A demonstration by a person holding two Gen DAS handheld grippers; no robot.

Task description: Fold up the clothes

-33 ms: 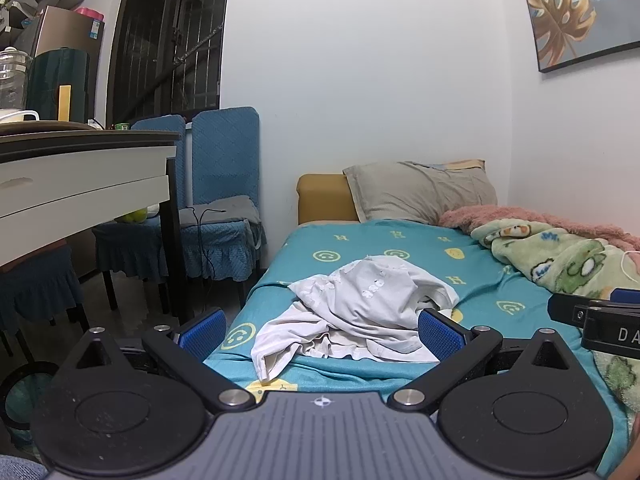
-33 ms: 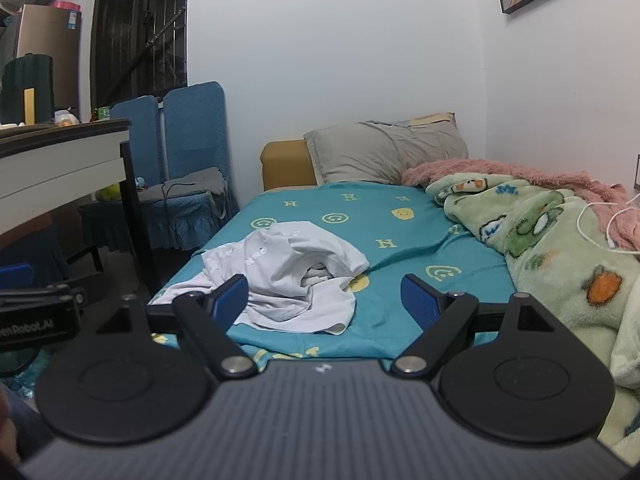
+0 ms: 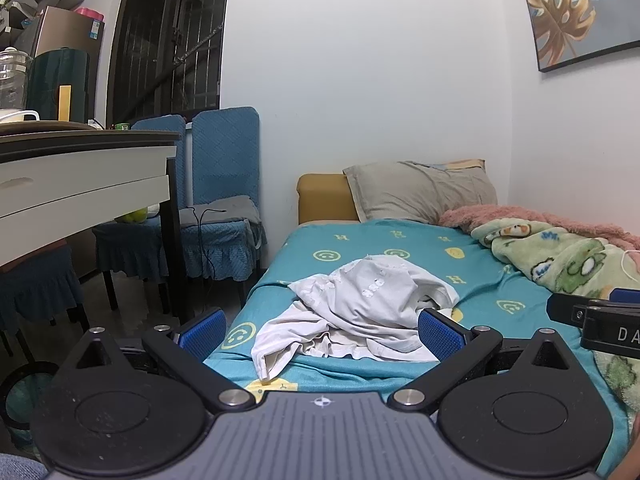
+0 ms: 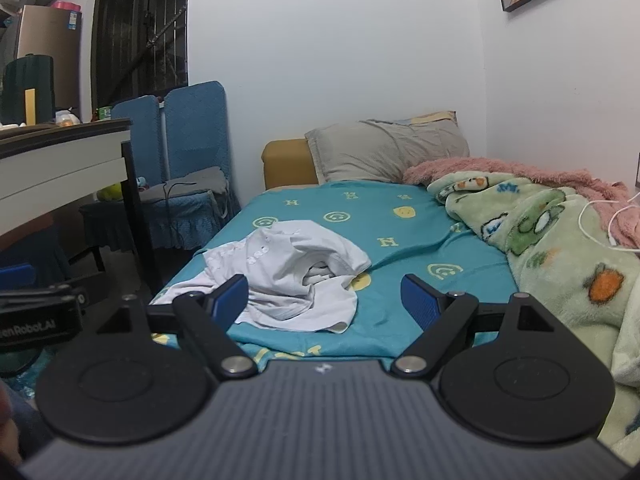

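Bare teal sheet (image 4: 404,280) lying open to the right of the crumpled white garment (image 4: 296,276) and beyond it toward the grey pillow (image 4: 384,152). Hemmed in on the right by a heaped green fleece blanket (image 4: 560,248) with a white cable (image 4: 600,220) looped over it, the wall close behind. Crowded on the left past the bed edge by a table leg (image 3: 176,240) and two blue covered chairs (image 3: 216,200), floor between them narrow.

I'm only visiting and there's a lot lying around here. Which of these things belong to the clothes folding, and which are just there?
Part of the job:
white shirt, crumpled
bed it lies on
left gripper, open
right gripper, open

Just lying about:
pillow
green blanket
pink blanket
white cable
chairs
table
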